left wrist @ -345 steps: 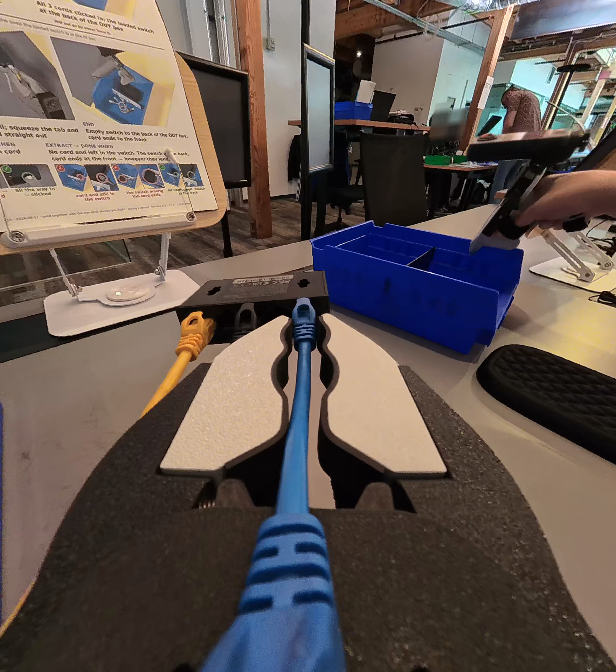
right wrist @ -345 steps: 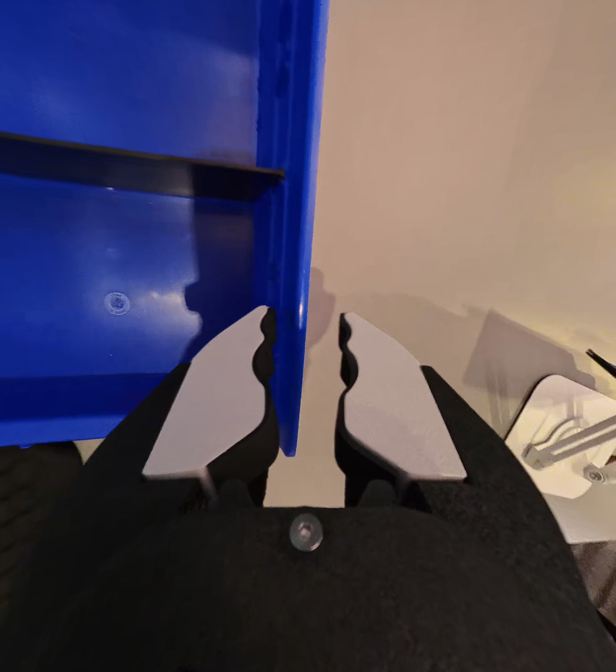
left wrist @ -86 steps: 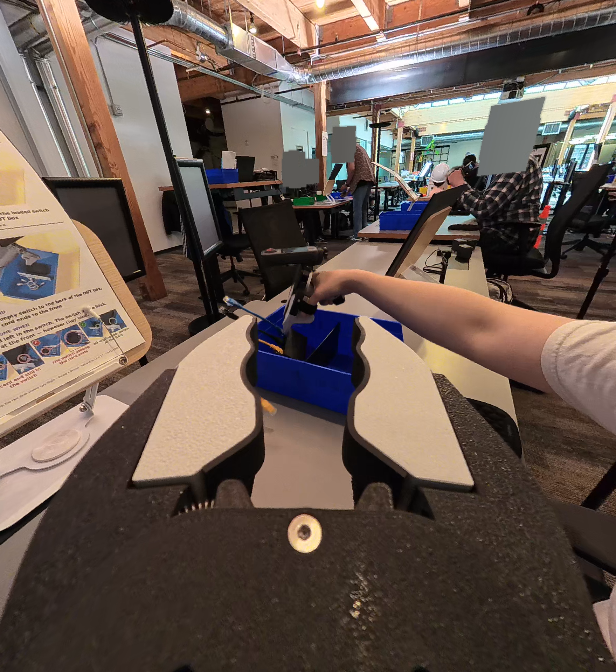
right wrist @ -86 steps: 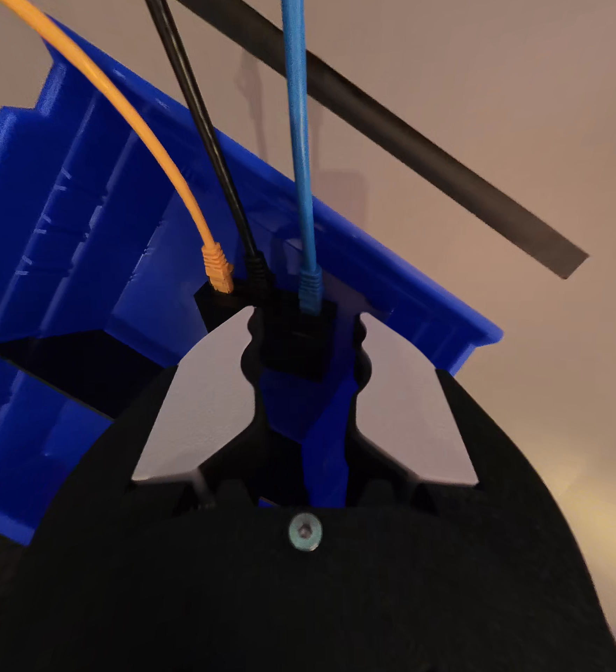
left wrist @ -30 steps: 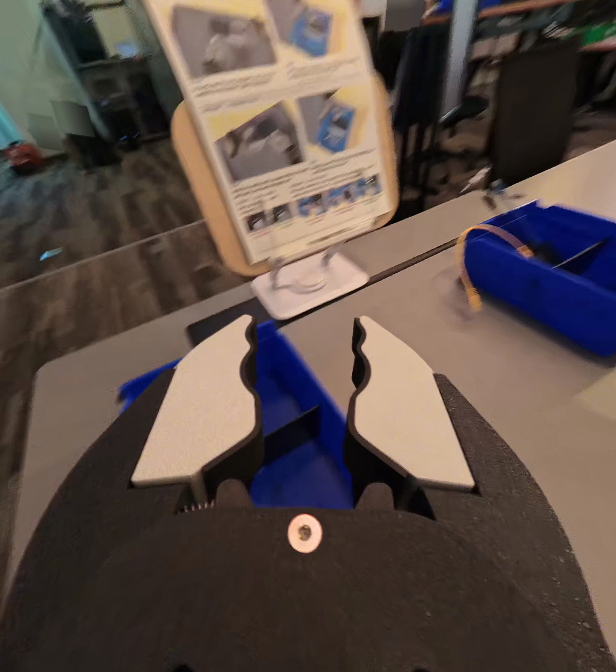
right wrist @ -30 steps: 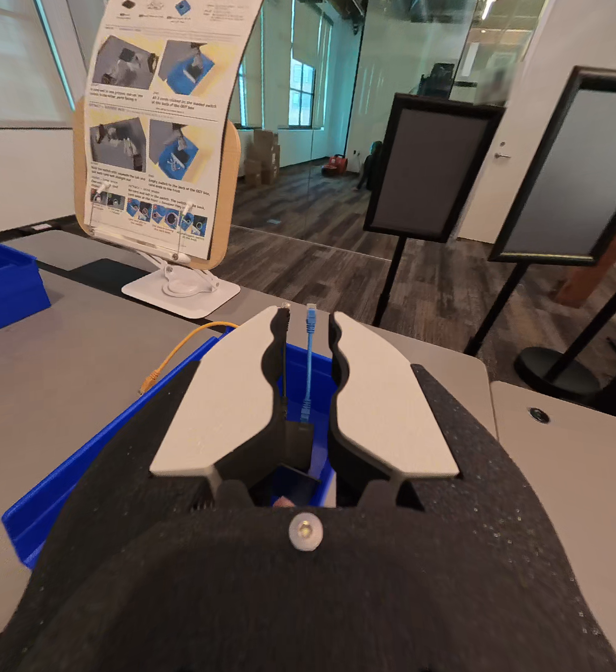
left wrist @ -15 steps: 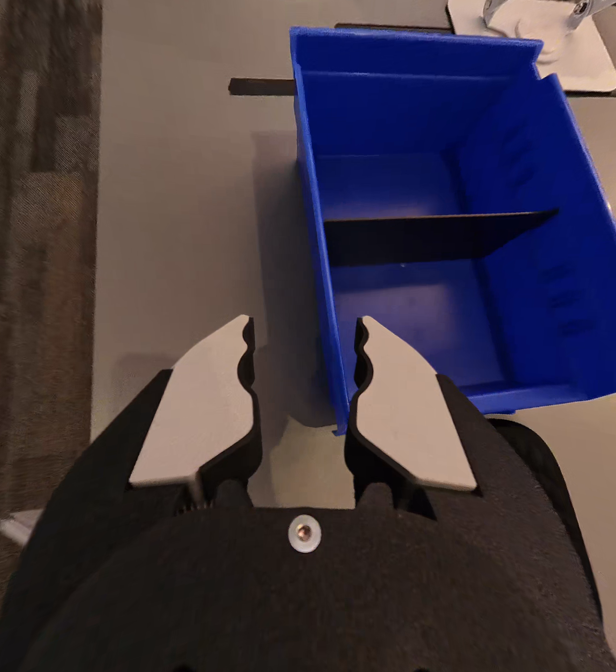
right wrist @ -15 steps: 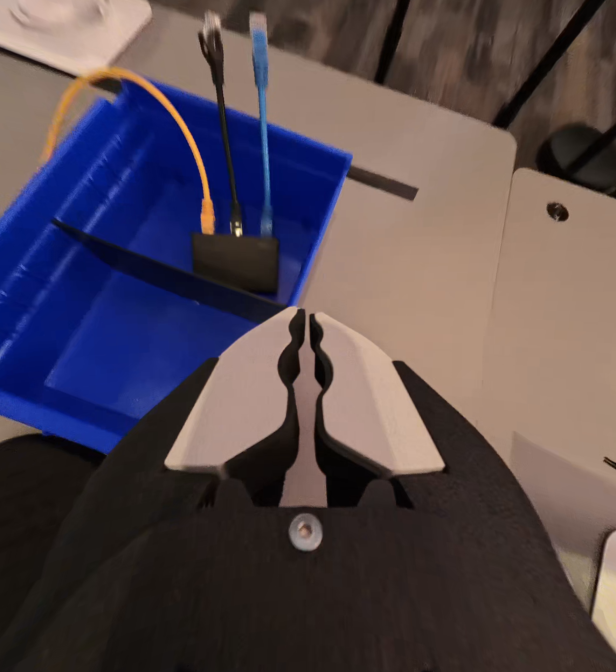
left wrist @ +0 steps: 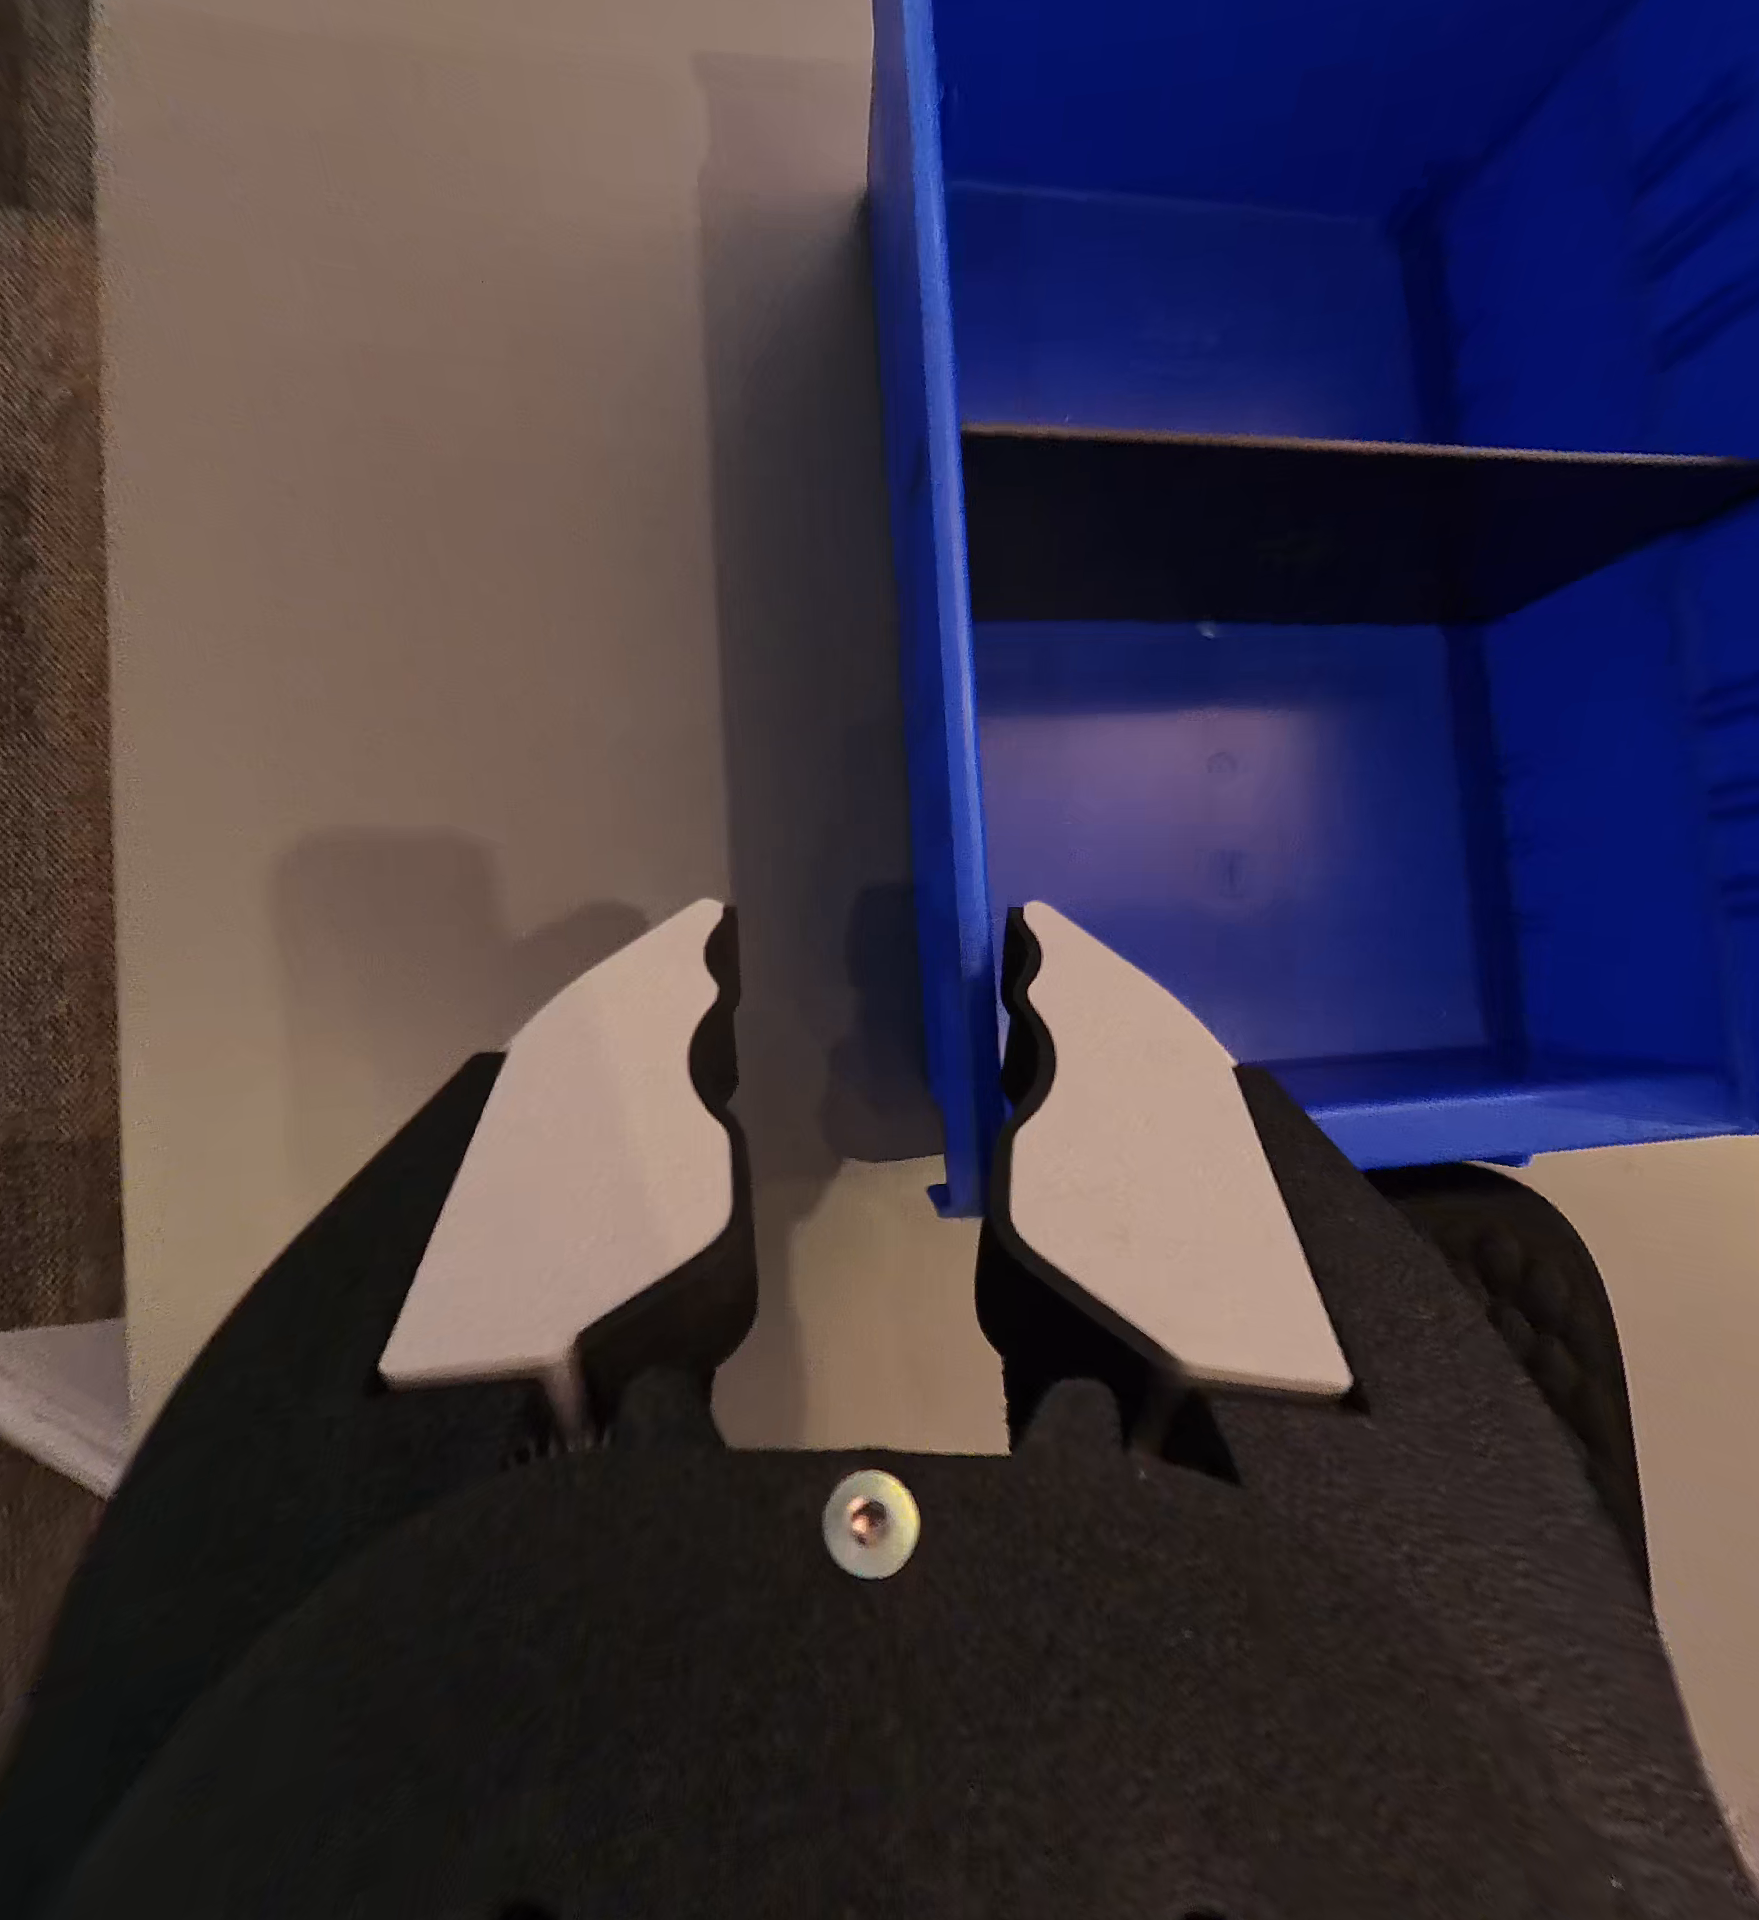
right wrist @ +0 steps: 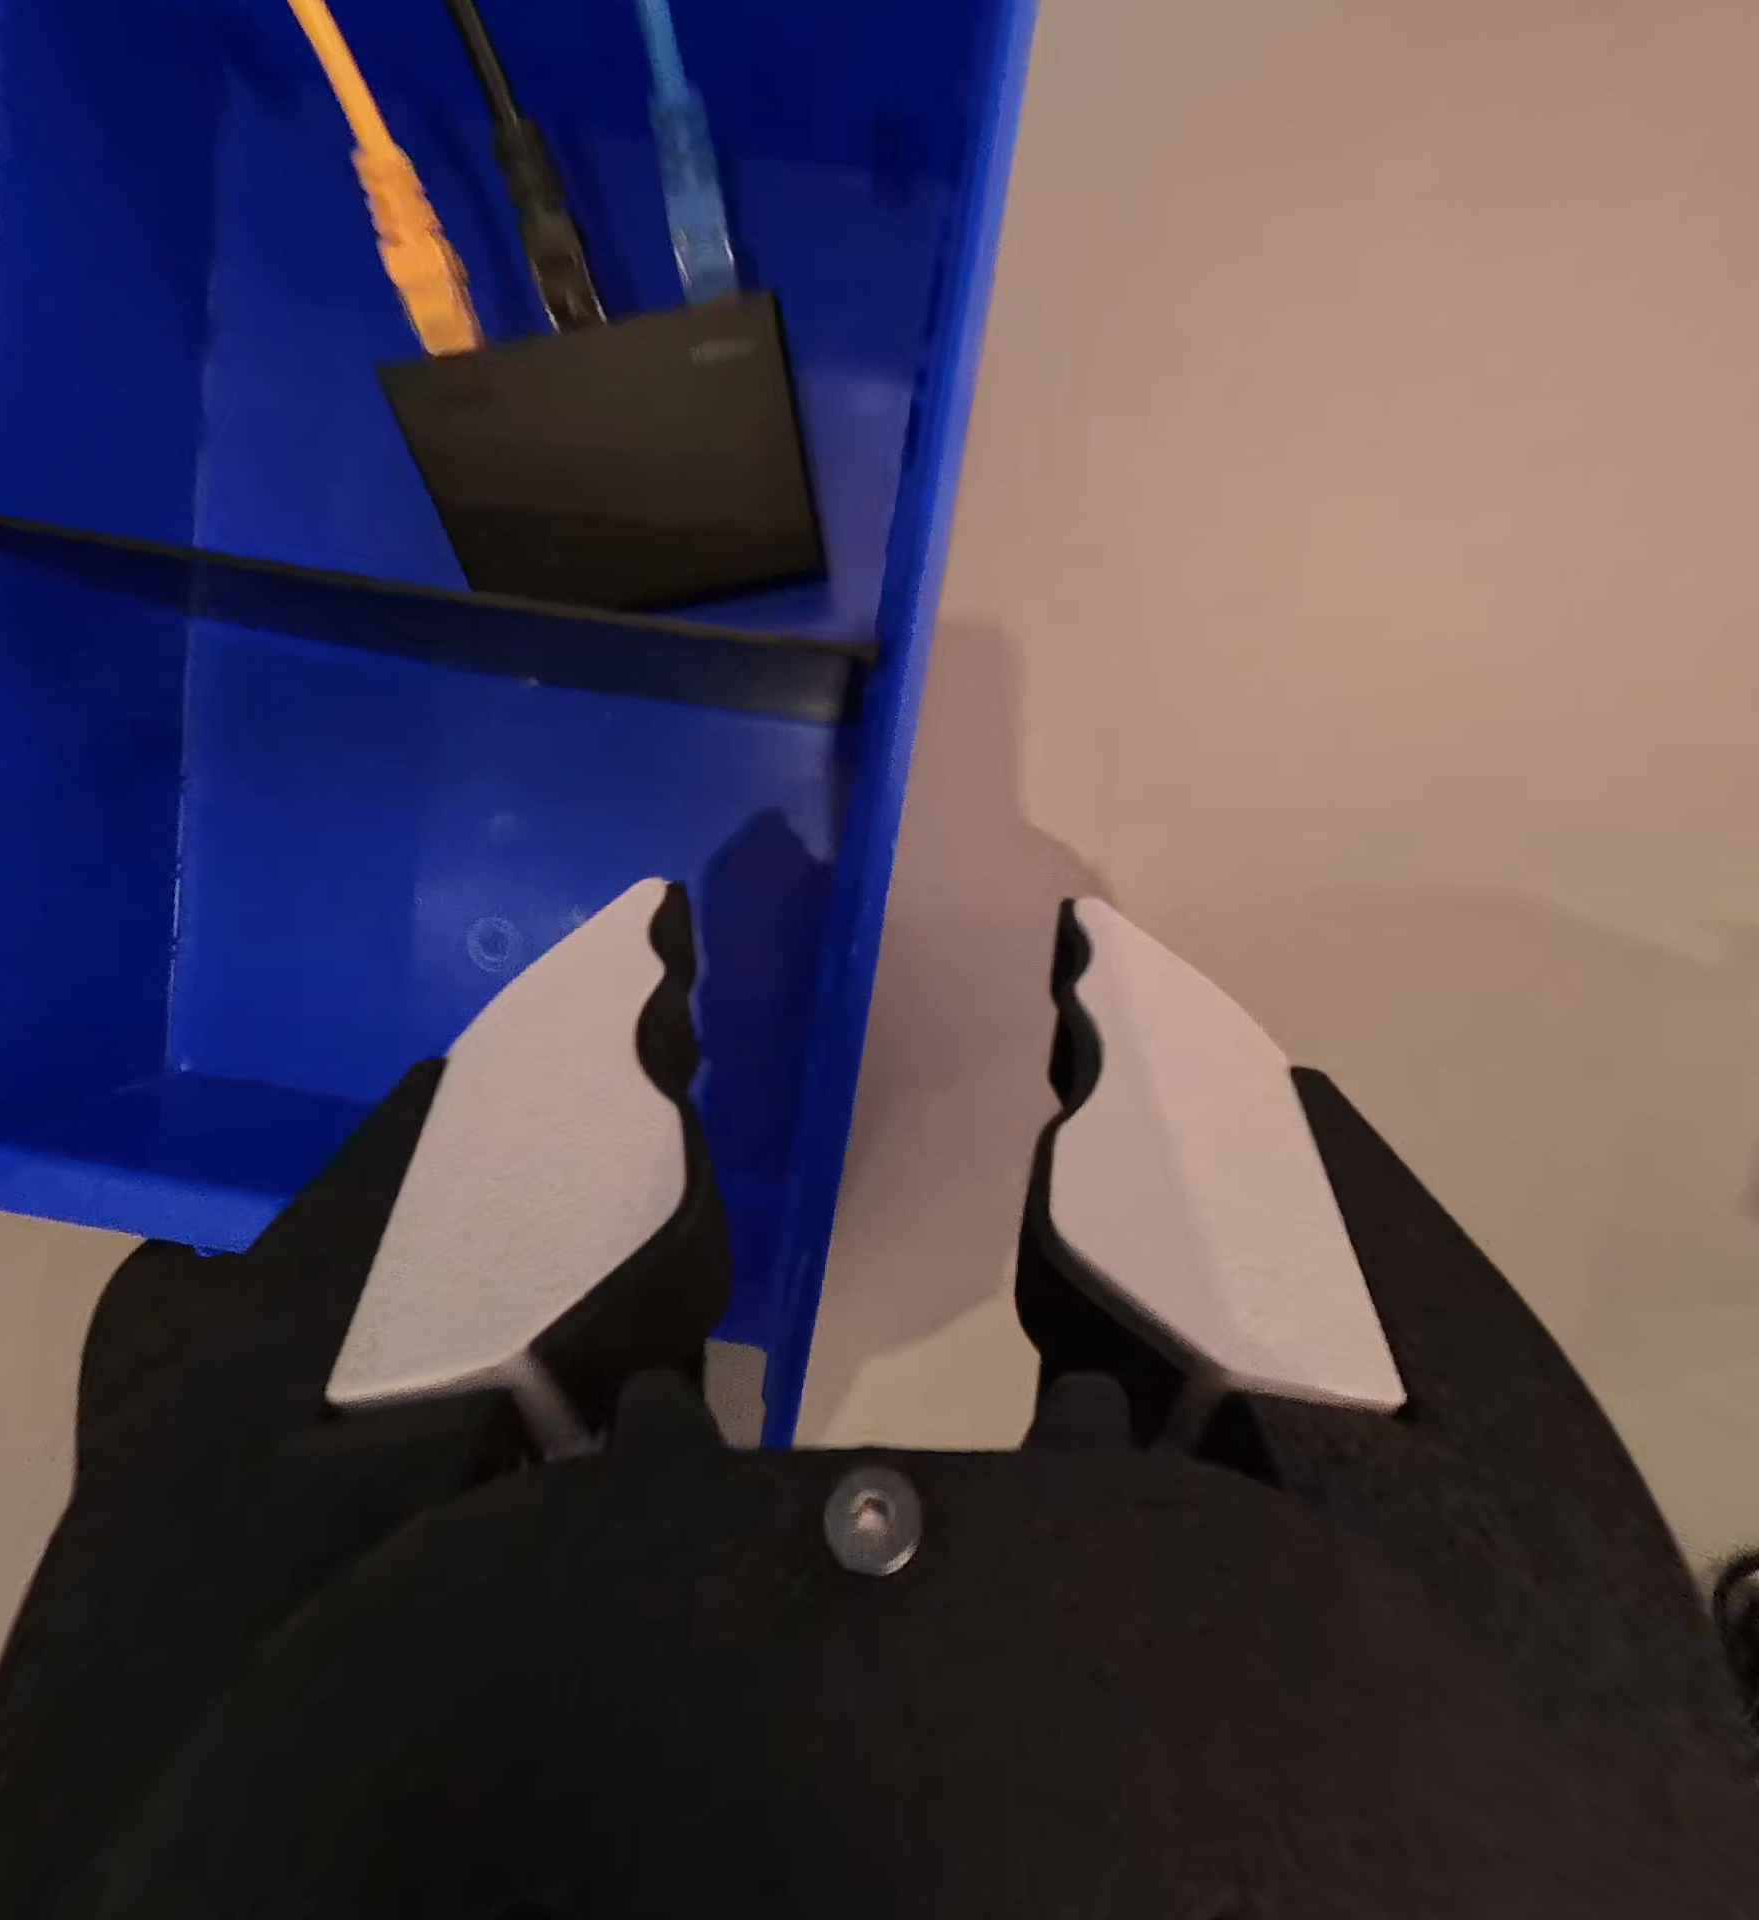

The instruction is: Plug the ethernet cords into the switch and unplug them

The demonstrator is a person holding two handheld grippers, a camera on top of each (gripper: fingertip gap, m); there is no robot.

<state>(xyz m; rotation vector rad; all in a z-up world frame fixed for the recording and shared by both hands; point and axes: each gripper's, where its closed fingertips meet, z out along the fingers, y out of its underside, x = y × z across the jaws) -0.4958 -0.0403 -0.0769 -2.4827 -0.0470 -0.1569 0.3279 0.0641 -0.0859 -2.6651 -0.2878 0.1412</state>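
Both point down, jaws wide — the left gripper (left wrist: 864,914) straddles an empty blue bin's (left wrist: 932,623) wall, the right gripper (right wrist: 870,904) another bin's (right wrist: 942,520) wall. Beyond its black divider (right wrist: 335,592) lies the switch (right wrist: 615,457), holding orange (right wrist: 407,229), black (right wrist: 542,229) and blue cords (right wrist: 693,208).

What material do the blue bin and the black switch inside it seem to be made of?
The blue bin looks like moulded plastic with a slight gloss: soft reflections on the floor and ribbed walls. The black switch has a flat, matte dark shell, perhaps plastic or painted metal; the picture is too blurred to say which.
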